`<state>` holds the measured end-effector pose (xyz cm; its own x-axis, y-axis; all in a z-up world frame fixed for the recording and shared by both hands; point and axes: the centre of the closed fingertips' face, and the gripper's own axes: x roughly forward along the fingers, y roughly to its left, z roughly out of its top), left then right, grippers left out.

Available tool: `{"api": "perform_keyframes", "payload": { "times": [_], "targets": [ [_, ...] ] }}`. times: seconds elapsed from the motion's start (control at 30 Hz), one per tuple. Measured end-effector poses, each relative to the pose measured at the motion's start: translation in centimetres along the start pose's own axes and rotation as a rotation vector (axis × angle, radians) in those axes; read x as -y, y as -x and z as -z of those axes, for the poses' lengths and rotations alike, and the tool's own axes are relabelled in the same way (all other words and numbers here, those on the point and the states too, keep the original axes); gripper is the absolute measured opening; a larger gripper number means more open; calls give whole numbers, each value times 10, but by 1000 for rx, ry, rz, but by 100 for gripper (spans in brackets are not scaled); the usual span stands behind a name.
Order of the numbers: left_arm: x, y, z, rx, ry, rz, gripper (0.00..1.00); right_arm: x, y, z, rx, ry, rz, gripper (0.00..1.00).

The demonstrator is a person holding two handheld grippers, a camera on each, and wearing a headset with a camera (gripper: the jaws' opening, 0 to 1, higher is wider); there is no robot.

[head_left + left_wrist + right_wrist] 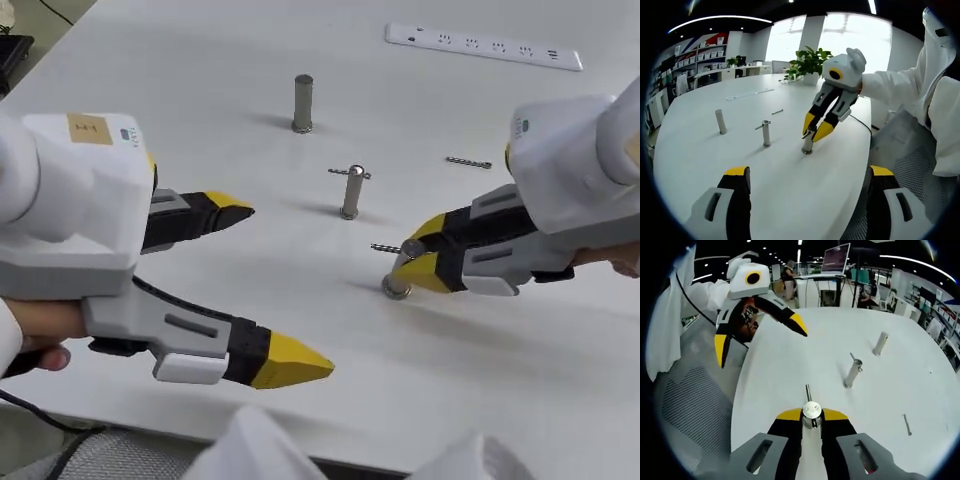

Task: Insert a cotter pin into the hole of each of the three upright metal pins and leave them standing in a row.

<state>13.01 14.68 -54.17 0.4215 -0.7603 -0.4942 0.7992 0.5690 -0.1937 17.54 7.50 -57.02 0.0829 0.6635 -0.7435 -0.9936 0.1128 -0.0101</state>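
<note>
Counter (200, 60): white and wide, with an open office behind it.
Right fingers: your right gripper (409, 266) has them closed on the top of the near pin (394, 289), one on each side.
Cotter pin (385, 248): pokes leftward from that pin's top (its other end is hidden).
Left fingers: your left gripper (290, 290) holds them wide apart above the counter.
Middle pin (351, 195): upright, with a second cotter pin (348, 172) through it.
Far pin (303, 103): upright.
Loose cotter pin (468, 162): lying flat, to the right.

I'm scanning all three views and I'm not finding any text I can read. I'm seeing a tan sticker (90, 128) on the left gripper (290, 289), but its marks are blurring out.
</note>
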Motion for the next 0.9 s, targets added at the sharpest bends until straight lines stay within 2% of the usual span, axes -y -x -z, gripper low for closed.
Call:
{"api": "perform_keyframes", "payload": {
  "times": [0.1,0.23,0.3,0.4,0.5,0.77,0.9],
  "targets": [
    [2,1,2,-11,-7,3,96,7,3,-1,6,18,24,8],
    [3,1,5,-20,-1,3,98,27,10,-4,33,3,72,8],
    [3,1,5,-23,2,3,98,37,12,-4,27,6,89,8],
    [4,0,5,-16,10,0,98,54,13,1,-1,54,109,8],
    [6,1,3,18,32,11,98,62,13,3,-5,35,107,8],
    [4,5,3,16,38,0,98,79,9,6,2,7,106,8],
    [7,6,2,26,40,17,98,83,7,8,4,-7,98,8]
  ]
}}
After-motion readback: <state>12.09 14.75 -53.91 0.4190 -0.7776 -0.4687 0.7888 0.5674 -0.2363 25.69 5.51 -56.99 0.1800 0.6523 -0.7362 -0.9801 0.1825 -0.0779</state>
